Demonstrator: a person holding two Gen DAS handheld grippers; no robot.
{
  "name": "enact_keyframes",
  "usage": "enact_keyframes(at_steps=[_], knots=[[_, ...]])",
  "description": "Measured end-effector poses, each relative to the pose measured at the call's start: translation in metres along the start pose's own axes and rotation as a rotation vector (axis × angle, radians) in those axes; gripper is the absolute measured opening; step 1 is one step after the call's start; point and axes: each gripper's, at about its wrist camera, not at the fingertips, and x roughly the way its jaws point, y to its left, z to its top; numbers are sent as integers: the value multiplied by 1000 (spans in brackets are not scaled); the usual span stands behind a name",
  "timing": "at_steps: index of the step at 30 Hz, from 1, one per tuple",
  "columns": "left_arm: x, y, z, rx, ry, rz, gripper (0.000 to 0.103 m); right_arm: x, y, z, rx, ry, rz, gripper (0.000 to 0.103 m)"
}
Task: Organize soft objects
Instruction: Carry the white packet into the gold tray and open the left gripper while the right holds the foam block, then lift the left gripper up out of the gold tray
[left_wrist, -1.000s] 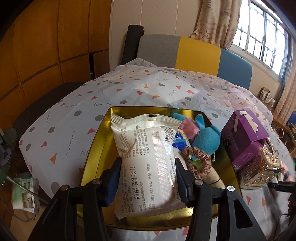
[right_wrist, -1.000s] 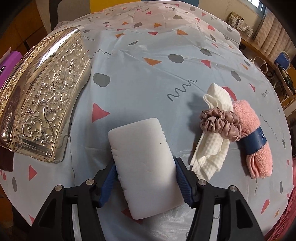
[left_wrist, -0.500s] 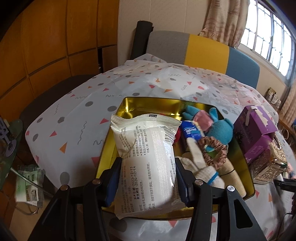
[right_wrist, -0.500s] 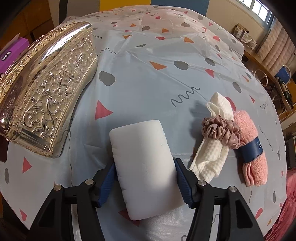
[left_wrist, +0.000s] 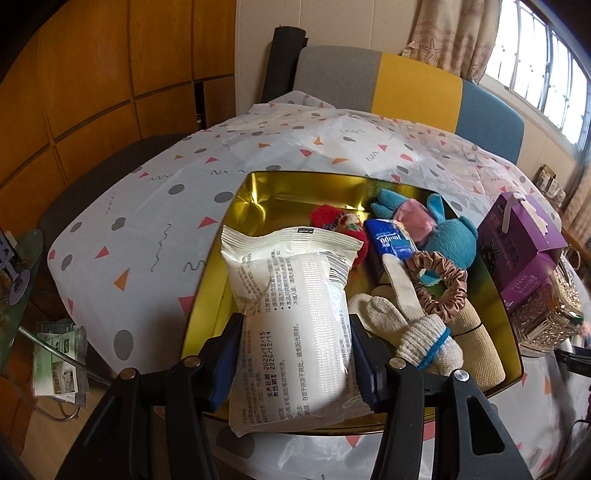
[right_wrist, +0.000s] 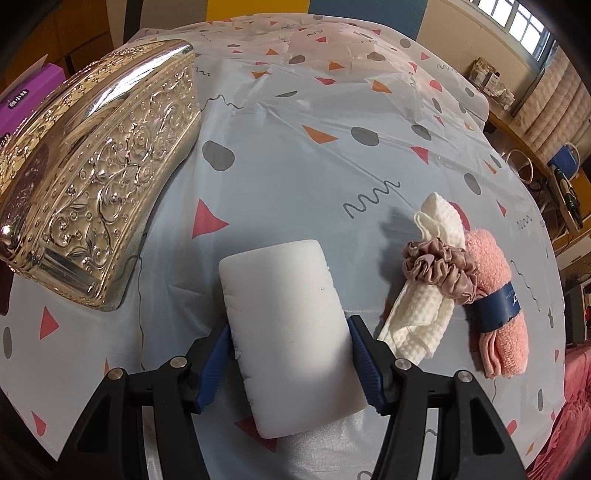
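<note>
My left gripper (left_wrist: 293, 349) is shut on a white sealed packet (left_wrist: 291, 314) and holds it over the near left part of a gold tin tray (left_wrist: 295, 184). In the tray lie a red plush piece (left_wrist: 334, 218), a blue tissue pack (left_wrist: 389, 238), a teal plush toy (left_wrist: 448, 240), a brown scrunchie (left_wrist: 439, 290) and a knit glove (left_wrist: 402, 326). My right gripper (right_wrist: 290, 349) is shut on a white sponge block (right_wrist: 284, 325) just above the tablecloth. Right of it lie a white waffle cloth (right_wrist: 424, 317), a mauve scrunchie (right_wrist: 437, 269) and a pink banded towel (right_wrist: 496, 306).
A purple box (left_wrist: 517, 243) and an ornate silver box (right_wrist: 96, 177) stand between the tray and the right gripper. The patterned tablecloth (right_wrist: 314, 166) covers the table; a grey, yellow and blue seat back (left_wrist: 406, 88) stands behind. A glass side table (left_wrist: 22, 266) is at the left.
The left gripper with the packet has drawn back and down, so more of the tray's contents show beside the packet. The right gripper still holds the sponge and has rolled slightly.
</note>
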Motion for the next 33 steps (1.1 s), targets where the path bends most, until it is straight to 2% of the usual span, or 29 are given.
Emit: enact_keyframes(at_steps=[15, 19, 26, 29, 33], knots=[[14, -18, 4, 52, 10, -3, 58, -2, 0, 0, -13, -2, -4, 62], [5, -23, 6, 59, -20, -14, 65, -2, 0, 0, -13, 0, -2, 62], [-12, -27, 9, 58, -46, -43, 66, -2, 0, 1, -14, 1, -3, 61], [-19, -29, 8, 50, -56, -59, 74, -2, 0, 1, -15, 0, -7, 61], [-28, -34, 6, 62, -65, -78, 75, -2, 1, 1, -15, 1, -9, 61]])
